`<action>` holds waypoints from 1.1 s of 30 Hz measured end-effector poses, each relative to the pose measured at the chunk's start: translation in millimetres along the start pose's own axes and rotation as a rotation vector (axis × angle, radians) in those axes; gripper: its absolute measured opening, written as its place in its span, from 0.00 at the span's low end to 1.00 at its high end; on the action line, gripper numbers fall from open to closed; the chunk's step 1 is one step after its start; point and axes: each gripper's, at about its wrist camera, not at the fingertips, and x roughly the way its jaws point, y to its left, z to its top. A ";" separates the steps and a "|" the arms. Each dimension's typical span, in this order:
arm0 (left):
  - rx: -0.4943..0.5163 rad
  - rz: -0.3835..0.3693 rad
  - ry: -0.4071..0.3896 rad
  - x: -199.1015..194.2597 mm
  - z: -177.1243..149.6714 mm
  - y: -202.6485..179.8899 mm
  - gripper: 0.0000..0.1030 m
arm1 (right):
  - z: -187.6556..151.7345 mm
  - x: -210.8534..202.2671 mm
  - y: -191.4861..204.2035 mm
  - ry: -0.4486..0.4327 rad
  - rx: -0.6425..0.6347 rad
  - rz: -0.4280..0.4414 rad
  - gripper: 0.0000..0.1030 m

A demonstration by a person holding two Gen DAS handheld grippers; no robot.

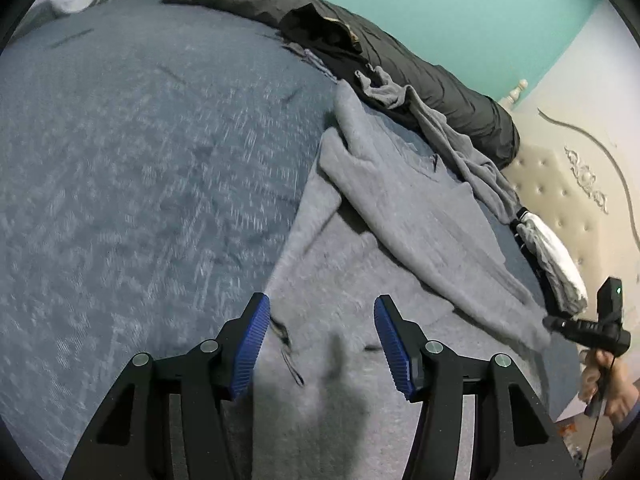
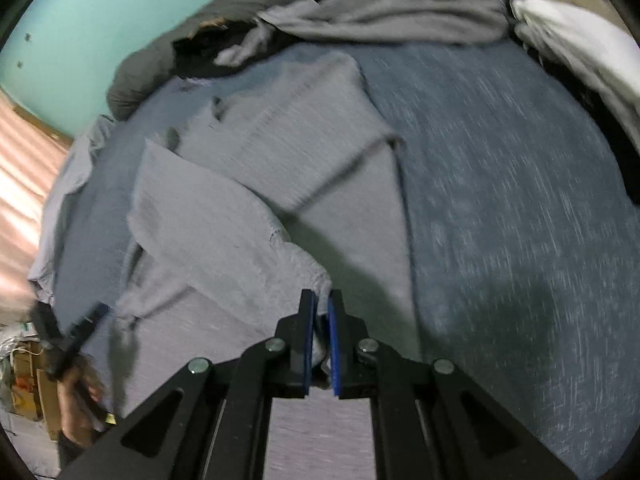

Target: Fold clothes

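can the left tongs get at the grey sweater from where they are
Probably yes. The left tongs stand open right over the grey sweater on the bed, with only cloth beneath them. The right tongs are shut on a sleeve cuff off to the side, clear of that path.

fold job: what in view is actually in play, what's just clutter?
In play:
- grey sweater, sleeve cuff pinched in right claw
- left claw, open over the sweater

Lying about:
- dark rolled blanket
- black garment
- grey clothes pile
- white cloth
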 end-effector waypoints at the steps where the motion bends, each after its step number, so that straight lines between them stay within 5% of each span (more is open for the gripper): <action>1: 0.013 0.014 -0.004 0.6 5.0 -0.2 0.57 | -3.5 4.2 -4.2 0.008 0.007 0.000 0.06; 9: 0.098 0.115 0.036 44.3 49.0 -3.4 0.57 | -10.9 17.4 -16.2 0.023 0.004 0.009 0.06; 26: 0.308 0.139 0.135 126.5 84.1 -38.8 0.55 | -17.2 28.1 -57.9 0.039 0.081 -0.016 0.06; 28: 0.354 0.161 0.145 133.8 83.8 -43.0 0.46 | -16.3 30.8 -59.3 0.038 0.088 -0.007 0.06; 31: 0.378 0.172 0.159 142.1 84.6 -42.2 0.13 | -15.7 33.0 -61.2 0.039 0.086 0.000 0.06; 33: 0.365 0.155 0.143 138.0 87.7 -38.6 0.06 | -15.4 33.6 -61.9 0.039 0.084 0.003 0.06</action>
